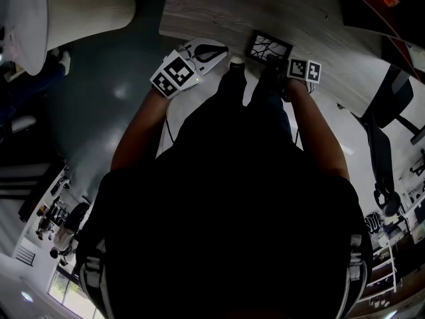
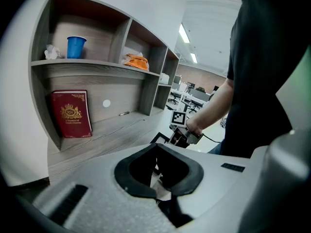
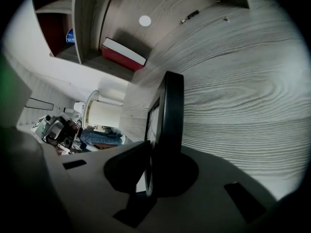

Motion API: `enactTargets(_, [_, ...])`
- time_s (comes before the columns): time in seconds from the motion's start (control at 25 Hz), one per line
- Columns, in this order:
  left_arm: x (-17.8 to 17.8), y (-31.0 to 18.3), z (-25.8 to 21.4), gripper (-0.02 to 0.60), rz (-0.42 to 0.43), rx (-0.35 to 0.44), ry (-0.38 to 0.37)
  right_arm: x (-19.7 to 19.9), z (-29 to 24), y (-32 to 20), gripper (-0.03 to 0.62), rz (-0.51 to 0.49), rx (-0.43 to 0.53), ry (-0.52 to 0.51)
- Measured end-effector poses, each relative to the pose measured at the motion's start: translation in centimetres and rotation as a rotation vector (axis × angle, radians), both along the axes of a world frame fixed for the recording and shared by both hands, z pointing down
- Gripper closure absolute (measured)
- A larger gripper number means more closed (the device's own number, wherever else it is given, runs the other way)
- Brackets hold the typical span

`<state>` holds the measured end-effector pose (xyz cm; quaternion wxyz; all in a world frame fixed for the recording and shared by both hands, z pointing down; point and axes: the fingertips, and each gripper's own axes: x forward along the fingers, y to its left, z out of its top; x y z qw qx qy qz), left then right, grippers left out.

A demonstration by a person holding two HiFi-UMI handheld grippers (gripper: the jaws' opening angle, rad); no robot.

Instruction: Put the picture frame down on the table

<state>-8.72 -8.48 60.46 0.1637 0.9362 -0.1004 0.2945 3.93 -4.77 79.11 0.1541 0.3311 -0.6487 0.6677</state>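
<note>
The picture frame (image 1: 267, 47) is black, with a white picture of dark branches. It is over the near edge of the wooden table (image 1: 219, 5). My right gripper (image 1: 272, 62) is shut on its lower edge. In the right gripper view the frame (image 3: 170, 120) stands on edge between the jaws, above the table top (image 3: 243, 81). My left gripper (image 1: 209, 50) hangs to the left of the frame, beside the table edge, shut and with nothing in it. The left gripper view shows the right gripper (image 2: 182, 132) and the frame (image 2: 160, 139) beyond my own closed jaws.
Wooden shelves behind the table hold a red book (image 2: 72, 113), a blue cup (image 2: 76, 46) and an orange object (image 2: 136, 61). A pen (image 2: 124, 113) lies on the table near the shelves. A black office chair (image 1: 392, 105) stands to the right, a white chair (image 1: 26, 18) to the left.
</note>
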Motion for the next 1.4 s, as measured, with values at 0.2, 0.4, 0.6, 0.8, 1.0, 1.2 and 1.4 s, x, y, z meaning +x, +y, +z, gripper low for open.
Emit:
enactTargets(0.2, [0.5,0.0,0.1,0.565,0.002,0.003,0.000,0.3,0.3,-0.2,0.545,-0.012,0.020,0.018])
enactTargets(0.4, [0.7,0.5,0.0,0.565,0.014,-0.003,0.000,0.1,0.5,-0.7,0.513,-0.056,0.056,0.093])
enactTargets(0.6, [1.1,0.6,0.0,0.564,0.025,-0.005,-0.001,0.4,0.5,-1.2,0.484,-0.071,0.088,0.138])
enactTargets(0.8, [1.2,1.0,0.0,0.565,0.039,-0.008,-0.002,1.1,0.5,-1.7,0.444,-0.077,0.132,0.190])
enactTargets(1.0, [1.5,1.4,0.4,0.565,0.051,-0.019,-0.005,2.1,1.0,-1.5,0.411,-0.096,0.141,0.265])
enactTargets(1.2, [2.0,1.8,0.4,0.565,0.070,-0.021,-0.003,2.9,1.5,-1.4,0.377,-0.119,0.161,0.327])
enactTargets(1.4, [2.0,1.9,0.3,0.565,0.069,-0.021,-0.003,3.3,1.7,-1.3,0.350,-0.132,0.169,0.371])
